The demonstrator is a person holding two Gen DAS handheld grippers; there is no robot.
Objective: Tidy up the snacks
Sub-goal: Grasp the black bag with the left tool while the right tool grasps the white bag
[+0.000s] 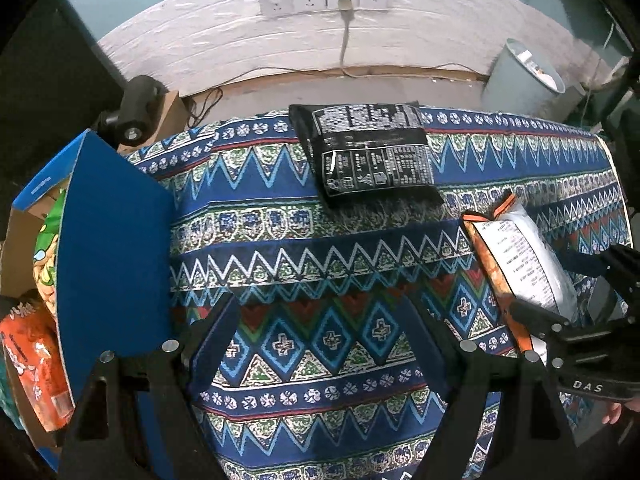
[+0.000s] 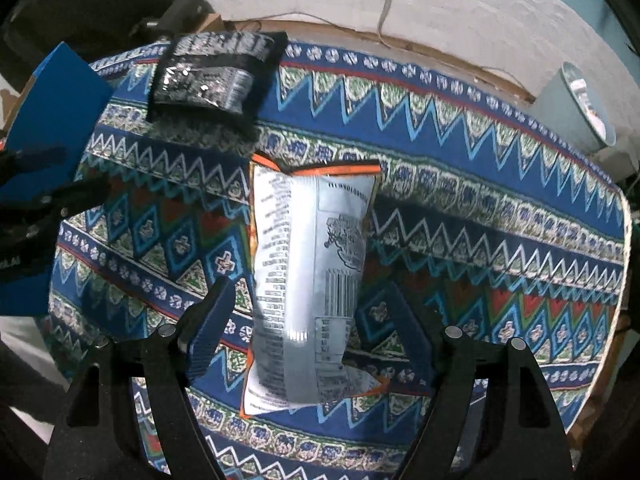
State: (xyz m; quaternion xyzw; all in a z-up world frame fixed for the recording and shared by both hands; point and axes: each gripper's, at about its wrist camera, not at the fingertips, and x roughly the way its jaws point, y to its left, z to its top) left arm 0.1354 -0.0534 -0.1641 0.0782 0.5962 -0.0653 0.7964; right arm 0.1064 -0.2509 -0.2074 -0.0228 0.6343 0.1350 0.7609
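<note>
Lying flat on a woven cloth [image 2: 460,184] of blue, green and red zigzags and diamonds, a silver bag [image 2: 312,280] shows its glossy printed back, with a barcode and an orange crimped seam at each end. The right claw [image 2: 308,320] straddles it: its blue-padded fingers [image 2: 212,320] stand wide apart, one on each side of the bag's near half, and neither visibly presses the foil. It holds nothing. Farther back on the cloth lies a black bag [image 1: 372,152], shiny and rectangular, covered in white print, well apart from both claws.

The left claw [image 1: 324,340] is also spread wide and empty, over bare cloth, with the silver bag to its right. To its left stands a blue cardboard box [image 1: 112,232], flap raised, with an orange packet [image 1: 36,364] and a green one [image 1: 48,248] inside. A pale round bin [image 1: 524,80] stands beyond the table.
</note>
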